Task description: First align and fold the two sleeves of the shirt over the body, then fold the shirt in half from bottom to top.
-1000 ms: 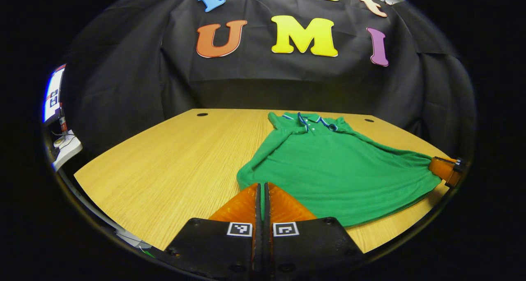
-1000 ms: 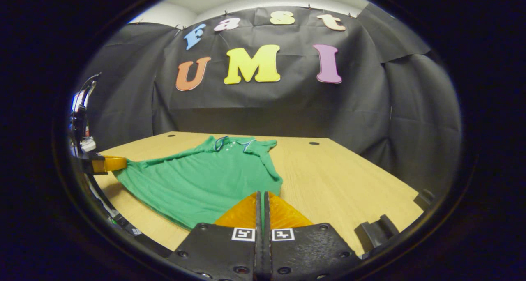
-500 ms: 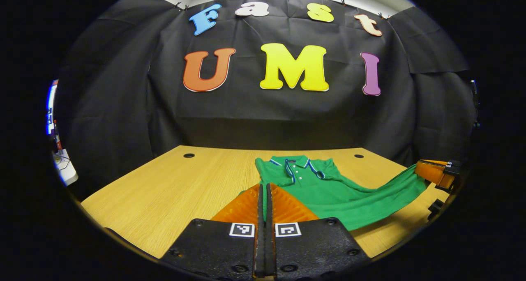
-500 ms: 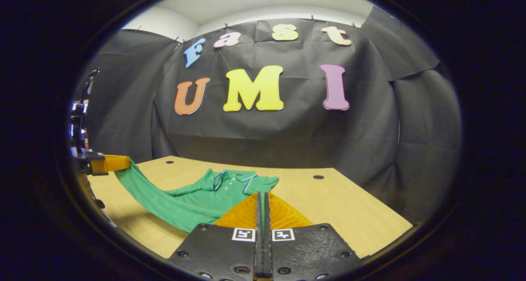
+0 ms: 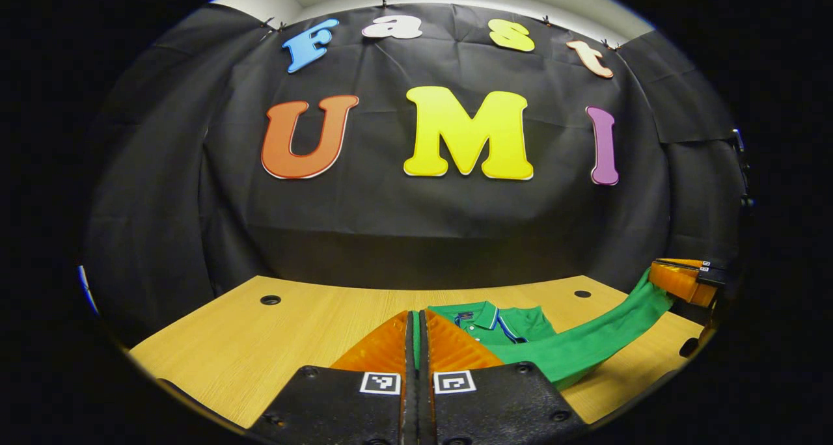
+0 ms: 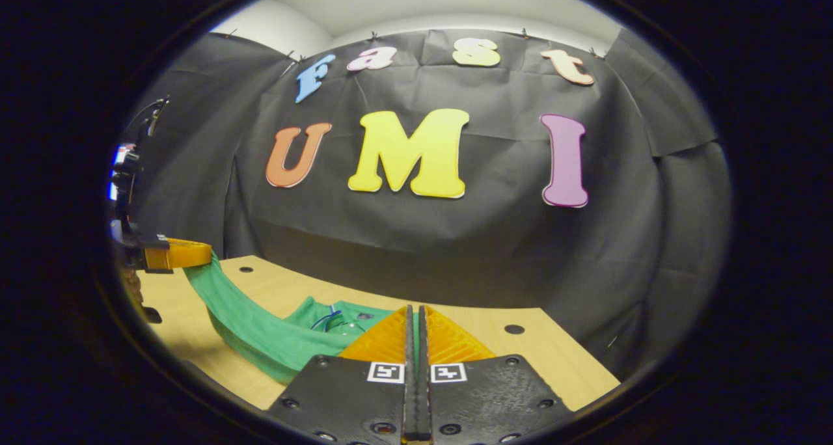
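Green shirt [image 5: 573,350] hem raised, apparently pinched; collar flat.

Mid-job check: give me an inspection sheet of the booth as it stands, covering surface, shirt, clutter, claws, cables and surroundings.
Surface: wooden table with round holes near its far edge.
Job's things: green polo shirt, collar end on the table, hem lifted off it, hanging between the claws.
Clutter: nothing seen.
Claws: left claw and right claw each shut on the shirt's hem.
Cables: nothing seen.
Surroundings: black cloth wall behind the table.

No readable text or labels
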`<state>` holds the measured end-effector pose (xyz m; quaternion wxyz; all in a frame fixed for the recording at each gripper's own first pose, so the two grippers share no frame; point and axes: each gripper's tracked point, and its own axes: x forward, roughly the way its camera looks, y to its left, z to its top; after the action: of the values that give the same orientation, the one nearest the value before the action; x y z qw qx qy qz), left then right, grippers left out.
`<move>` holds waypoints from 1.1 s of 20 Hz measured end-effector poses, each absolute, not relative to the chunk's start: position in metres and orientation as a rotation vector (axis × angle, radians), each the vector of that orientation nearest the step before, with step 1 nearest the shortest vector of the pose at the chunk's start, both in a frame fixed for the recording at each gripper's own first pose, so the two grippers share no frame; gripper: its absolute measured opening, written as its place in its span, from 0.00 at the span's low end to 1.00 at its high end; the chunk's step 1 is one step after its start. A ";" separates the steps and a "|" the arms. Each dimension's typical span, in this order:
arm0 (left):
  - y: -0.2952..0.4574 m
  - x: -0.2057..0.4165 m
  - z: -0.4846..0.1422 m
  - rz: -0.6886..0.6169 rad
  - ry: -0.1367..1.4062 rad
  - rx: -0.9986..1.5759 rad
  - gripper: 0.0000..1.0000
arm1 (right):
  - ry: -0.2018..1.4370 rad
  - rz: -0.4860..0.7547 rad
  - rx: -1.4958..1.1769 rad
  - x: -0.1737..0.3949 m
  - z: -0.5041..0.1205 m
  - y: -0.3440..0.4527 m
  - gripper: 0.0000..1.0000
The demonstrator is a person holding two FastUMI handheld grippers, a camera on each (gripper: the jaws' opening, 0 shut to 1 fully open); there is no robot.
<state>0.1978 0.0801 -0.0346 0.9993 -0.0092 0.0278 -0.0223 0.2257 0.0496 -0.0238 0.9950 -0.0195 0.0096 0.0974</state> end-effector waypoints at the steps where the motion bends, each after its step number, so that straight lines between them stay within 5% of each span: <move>1: 0.082 0.215 -0.034 -0.046 0.061 -0.013 0.06 | 0.024 0.193 -0.048 0.244 -0.026 0.052 0.00; 12: 0.091 0.387 -0.090 -0.063 0.204 -0.047 0.06 | 0.149 0.118 -0.040 0.444 -0.090 0.053 0.00; 18: 0.099 0.442 -0.146 -0.053 0.282 -0.051 0.07 | 0.279 0.133 0.002 0.487 -0.142 0.065 0.00; 22: 0.091 0.440 -0.164 -0.092 0.324 -0.126 0.19 | 0.298 0.132 -0.084 0.487 -0.155 0.072 0.05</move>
<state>0.4400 0.0909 -0.1644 0.9839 -0.0625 0.1611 -0.0459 0.4869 0.0721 -0.1548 0.9858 -0.0418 0.1485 0.0658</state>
